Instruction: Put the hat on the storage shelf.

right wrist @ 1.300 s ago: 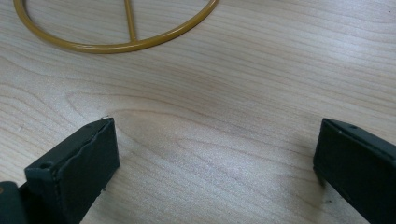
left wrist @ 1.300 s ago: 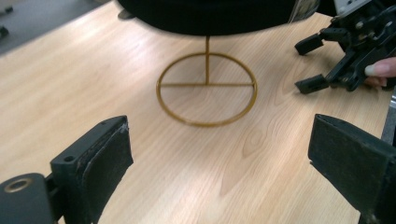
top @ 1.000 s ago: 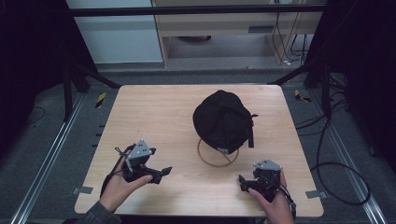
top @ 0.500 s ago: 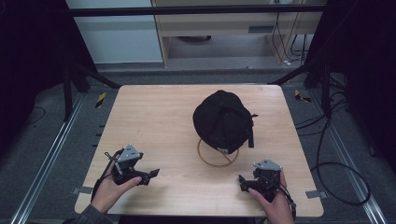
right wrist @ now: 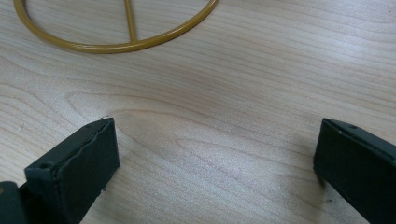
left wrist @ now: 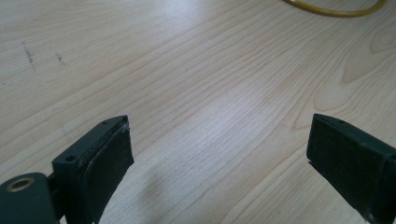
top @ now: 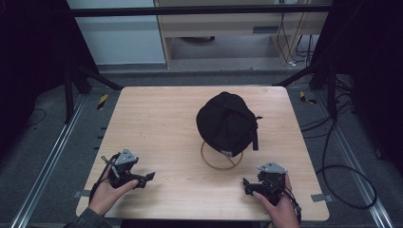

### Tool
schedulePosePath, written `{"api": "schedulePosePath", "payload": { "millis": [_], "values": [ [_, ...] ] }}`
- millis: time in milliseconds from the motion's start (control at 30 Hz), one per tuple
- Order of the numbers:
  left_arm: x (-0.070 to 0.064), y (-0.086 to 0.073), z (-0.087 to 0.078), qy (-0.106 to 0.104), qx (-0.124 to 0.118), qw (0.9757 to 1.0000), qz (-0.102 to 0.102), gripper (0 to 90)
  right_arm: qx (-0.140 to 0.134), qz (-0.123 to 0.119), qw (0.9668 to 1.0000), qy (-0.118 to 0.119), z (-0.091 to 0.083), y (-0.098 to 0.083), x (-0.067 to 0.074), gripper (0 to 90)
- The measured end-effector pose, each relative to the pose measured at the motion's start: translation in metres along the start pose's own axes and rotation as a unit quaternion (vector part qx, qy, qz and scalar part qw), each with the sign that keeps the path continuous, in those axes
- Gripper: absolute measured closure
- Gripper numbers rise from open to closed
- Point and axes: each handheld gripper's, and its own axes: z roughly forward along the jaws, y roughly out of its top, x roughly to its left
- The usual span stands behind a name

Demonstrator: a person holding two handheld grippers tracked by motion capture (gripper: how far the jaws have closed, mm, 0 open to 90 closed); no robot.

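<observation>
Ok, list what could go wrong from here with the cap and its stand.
1. The cap sits on a thin wire stand with a small ring base; a one-sided tug could tip both over.
2. The cap's soft cloth may slip or bunch in a gripper, so a grasp might catch only a fold.
3. The left gripper and right gripper, both open, rest low near the table edge; reaching in low could knock the ring.
</observation>
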Motion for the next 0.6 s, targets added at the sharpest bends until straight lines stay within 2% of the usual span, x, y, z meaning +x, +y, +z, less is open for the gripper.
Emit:
{"api": "schedulePosePath", "payload": {
  "millis": [133,200,300,600],
  "values": [
    [0.005,-0.004,0.002,0.005,0.004,1.0000,-0.004,6.2,0.000,0.000,1.0000,0.000,0.000,0.000,0.000,0.4],
    [0.011,-0.006,0.004,0.008,0.005,0.9999,-0.012,6.2,0.000,0.000,1.0000,0.000,0.000,0.000,0.000,0.4],
    [0.019,-0.010,0.008,0.019,0.009,0.9996,-0.017,6.0,0.000,0.000,1.0000,0.000,0.000,0.000,0.000,0.4],
    [0.033,-0.013,0.021,0.031,0.003,0.9990,-0.033,5.8,0.000,0.000,1.0000,0.000,0.000,0.000,0.000,0.4]
  ]
}}
